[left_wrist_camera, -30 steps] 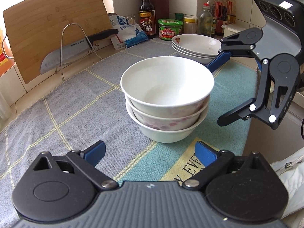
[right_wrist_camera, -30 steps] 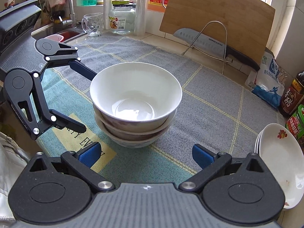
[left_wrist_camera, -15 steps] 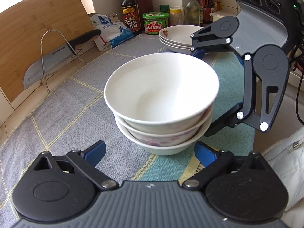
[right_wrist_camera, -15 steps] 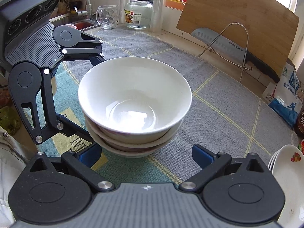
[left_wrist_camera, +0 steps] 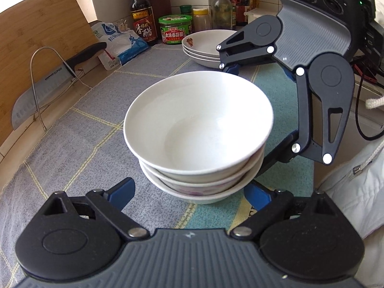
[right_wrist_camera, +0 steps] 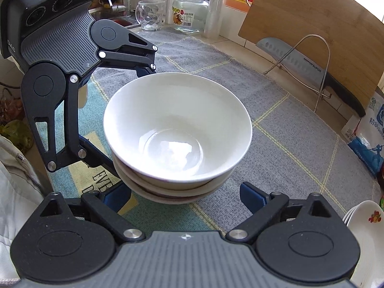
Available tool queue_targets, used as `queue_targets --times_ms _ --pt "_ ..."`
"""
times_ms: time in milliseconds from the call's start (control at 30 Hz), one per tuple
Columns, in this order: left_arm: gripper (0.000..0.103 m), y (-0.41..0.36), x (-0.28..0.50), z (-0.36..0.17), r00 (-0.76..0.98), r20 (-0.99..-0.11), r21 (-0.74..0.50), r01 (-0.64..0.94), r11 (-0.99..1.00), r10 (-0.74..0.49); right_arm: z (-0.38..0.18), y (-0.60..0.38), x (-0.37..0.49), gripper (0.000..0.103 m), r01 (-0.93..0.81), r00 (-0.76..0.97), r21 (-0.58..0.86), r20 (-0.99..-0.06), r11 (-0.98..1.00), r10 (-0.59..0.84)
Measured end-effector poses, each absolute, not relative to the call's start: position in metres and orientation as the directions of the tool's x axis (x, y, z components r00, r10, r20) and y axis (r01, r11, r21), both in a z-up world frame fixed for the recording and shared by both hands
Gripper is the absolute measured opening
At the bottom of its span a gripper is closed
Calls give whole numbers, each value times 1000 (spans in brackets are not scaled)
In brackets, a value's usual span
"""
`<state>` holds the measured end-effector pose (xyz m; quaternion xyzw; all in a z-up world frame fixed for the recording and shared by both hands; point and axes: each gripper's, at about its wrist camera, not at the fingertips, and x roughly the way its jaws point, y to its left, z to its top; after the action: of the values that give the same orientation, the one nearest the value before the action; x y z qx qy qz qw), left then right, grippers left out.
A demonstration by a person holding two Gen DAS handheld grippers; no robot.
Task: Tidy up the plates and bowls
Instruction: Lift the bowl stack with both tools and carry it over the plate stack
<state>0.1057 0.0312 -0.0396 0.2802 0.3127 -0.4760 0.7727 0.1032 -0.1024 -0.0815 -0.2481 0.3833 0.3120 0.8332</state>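
- Three nested white bowls point(left_wrist_camera: 199, 134) sit mid-cloth; stacked plates point(left_wrist_camera: 206, 45) at twelve o'clock.
- Left gripper point(left_wrist_camera: 189, 193) and right gripper point(right_wrist_camera: 186, 195) flank the stack, jaws wide but closing, pads apparently not yet touching.
- Glazed ceramic: heavy, slippery, breakable; grip the bottom bowl's sides.

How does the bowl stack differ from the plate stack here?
The bowl stack is deep, mid-mat, and bracketed by both grippers; the plate stack is shallow, near the jars, with nothing around it. The top plate has a floral mark inside; the top bowl's interior is plain. Both are white stacks of three.
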Motion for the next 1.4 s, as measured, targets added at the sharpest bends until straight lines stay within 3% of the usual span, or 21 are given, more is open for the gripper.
queue_targets --times_ms 300,1400 --pt "83 32 110 -37 271 -760 111 950 293 -591 -81 -106 111 84 -762 444 -127 -816 635 369" --pt "88 29 130 -42 160 -769 46 980 195 -619 -82 -105 126 89 -803 375 -84 -840 589 391"
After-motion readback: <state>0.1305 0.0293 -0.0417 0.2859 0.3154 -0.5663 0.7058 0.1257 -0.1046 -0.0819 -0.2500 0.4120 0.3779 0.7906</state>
